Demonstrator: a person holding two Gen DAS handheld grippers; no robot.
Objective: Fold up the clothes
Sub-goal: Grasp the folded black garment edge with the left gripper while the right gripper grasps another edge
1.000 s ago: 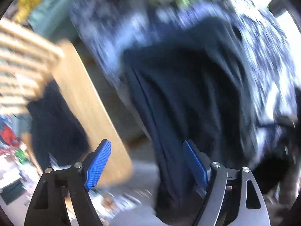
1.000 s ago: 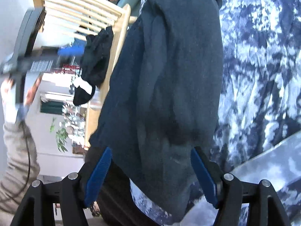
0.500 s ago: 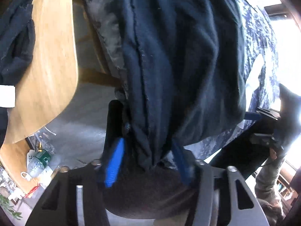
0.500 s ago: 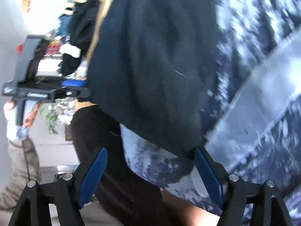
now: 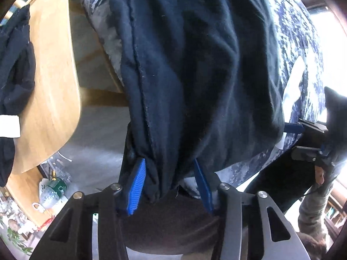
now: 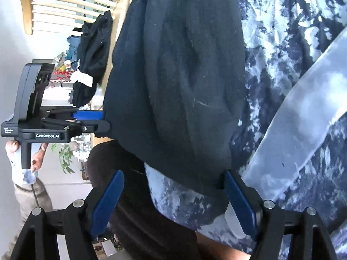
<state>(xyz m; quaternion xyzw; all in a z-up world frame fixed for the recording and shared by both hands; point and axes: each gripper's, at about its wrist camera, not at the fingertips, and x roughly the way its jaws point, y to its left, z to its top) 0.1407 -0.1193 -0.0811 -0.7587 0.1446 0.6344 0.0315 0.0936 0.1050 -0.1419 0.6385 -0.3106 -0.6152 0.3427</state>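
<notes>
1. Presently, the dark garment (image 5: pixel 195 69) lies draped over a blue-and-white patterned cover (image 5: pixel 301 49), with its lower end hanging past the cover's near edge.
2. Left tool (image 5: pixel 170 182): its jaws are closing, and a bunched corner of the garment sits between the blue pads (image 5: pixel 136 186). The cloth looks pinched, though whether the pads already press firmly cannot be told.
3. A second ago this tool stood wide and only partly astride the hem; it has since come down over the garment's seamed left edge. Judgement: the left grasp is nearly made.
4. Right tool (image 6: pixel 173 203): the jaws stand wide apart at the garment's other lower corner. The right pad (image 6: pixel 238 203) touches or lies just beside the hem; the left pad hangs free of it. Nothing is gripped.
5. This tool has kept much the same spread and place against the hem over the last second.
6. In the right view, the left tool and the hand (image 6: pixel 36 158) bearing it show at the garment's left edge, level with the hem.
7. Meaning for the task: one corner is being secured and the other awaits closing. The fold itself appears not yet begun.
8. Risk noted: the right jaws also straddle the cover's edge, so closing there may catch cover and garment together.
9. A wooden chair (image 6: pixel 71 4) with other dark clothing (image 6: pixel 93 58) stands beyond, apart from the work.
</notes>
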